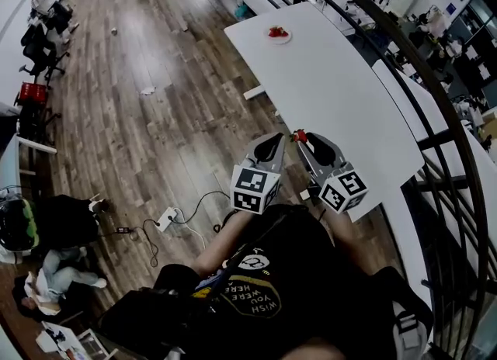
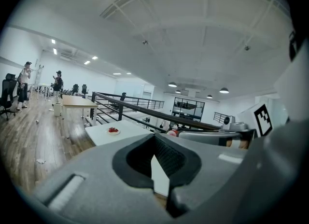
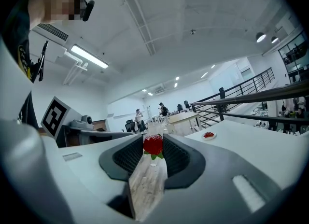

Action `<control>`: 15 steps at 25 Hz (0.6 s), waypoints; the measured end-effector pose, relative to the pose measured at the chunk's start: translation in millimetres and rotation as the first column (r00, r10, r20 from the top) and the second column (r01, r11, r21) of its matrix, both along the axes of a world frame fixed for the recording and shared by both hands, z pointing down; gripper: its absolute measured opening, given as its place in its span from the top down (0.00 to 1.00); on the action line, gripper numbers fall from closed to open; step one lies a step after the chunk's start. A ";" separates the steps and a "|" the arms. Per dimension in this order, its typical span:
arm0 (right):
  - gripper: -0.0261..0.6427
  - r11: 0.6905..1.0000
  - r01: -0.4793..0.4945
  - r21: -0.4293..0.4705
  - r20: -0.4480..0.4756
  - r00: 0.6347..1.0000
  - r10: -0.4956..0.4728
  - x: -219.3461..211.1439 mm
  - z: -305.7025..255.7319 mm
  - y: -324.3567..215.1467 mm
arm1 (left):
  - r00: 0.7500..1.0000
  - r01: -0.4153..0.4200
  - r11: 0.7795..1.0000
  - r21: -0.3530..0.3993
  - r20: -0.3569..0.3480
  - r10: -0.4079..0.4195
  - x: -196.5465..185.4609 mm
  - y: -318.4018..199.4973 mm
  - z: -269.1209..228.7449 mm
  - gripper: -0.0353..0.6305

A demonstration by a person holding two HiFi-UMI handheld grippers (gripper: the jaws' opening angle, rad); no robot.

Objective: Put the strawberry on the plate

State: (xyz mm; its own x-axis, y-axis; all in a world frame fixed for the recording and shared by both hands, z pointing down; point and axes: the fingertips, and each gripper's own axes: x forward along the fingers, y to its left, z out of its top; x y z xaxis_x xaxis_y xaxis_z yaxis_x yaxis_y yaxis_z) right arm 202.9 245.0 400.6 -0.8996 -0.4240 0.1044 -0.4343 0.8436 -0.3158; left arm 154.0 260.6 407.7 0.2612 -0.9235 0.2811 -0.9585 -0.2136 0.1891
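A red strawberry [image 3: 153, 145] with green leaves is pinched at the tips of my right gripper [image 3: 153, 142]; the head view shows this strawberry [image 1: 299, 136] at the right gripper [image 1: 303, 140], over the near left edge of the white table [image 1: 342, 95]. A small white plate [image 1: 279, 35] with red strawberries on it stands at the table's far end. Both gripper views show the plate [image 2: 113, 131] [image 3: 208, 135] well ahead. My left gripper [image 1: 276, 140] [image 2: 154, 140] hangs beside the right one, off the table's edge, shut with nothing in it.
A black metal railing [image 1: 404, 48] runs along the table's right side. Wooden floor [image 1: 155, 79] lies to the left, with a power strip and cables [image 1: 166, 217] near my feet. Two people [image 2: 25, 80] stand far off by desks and office chairs.
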 end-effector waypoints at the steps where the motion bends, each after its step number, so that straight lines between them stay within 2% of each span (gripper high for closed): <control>1: 0.77 1.000 -0.010 -0.002 0.000 1.000 0.010 -1.8 0.8 -1.4 | 1.000 0.000 1.000 -0.003 -0.002 0.000 -4.8 -0.7 0.9 0.94; 7: 0.77 0.999 -0.025 -0.044 0.010 1.000 0.025 -9.5 5.6 -9.1 | 0.997 -0.015 1.000 0.015 -0.074 0.016 -18.4 -7.3 -3.5 0.94; 12: 0.77 0.999 0.000 -0.053 0.015 1.000 0.001 -21.2 9.5 -27.7 | 0.998 -0.047 0.999 0.020 -0.033 0.048 -18.4 -27.8 3.3 0.94; 15: 0.77 0.999 0.035 -0.037 0.006 0.999 -0.034 -31.6 3.6 -42.1 | 0.997 -0.058 0.998 0.031 -0.049 0.059 -23.4 -47.4 -3.3 0.94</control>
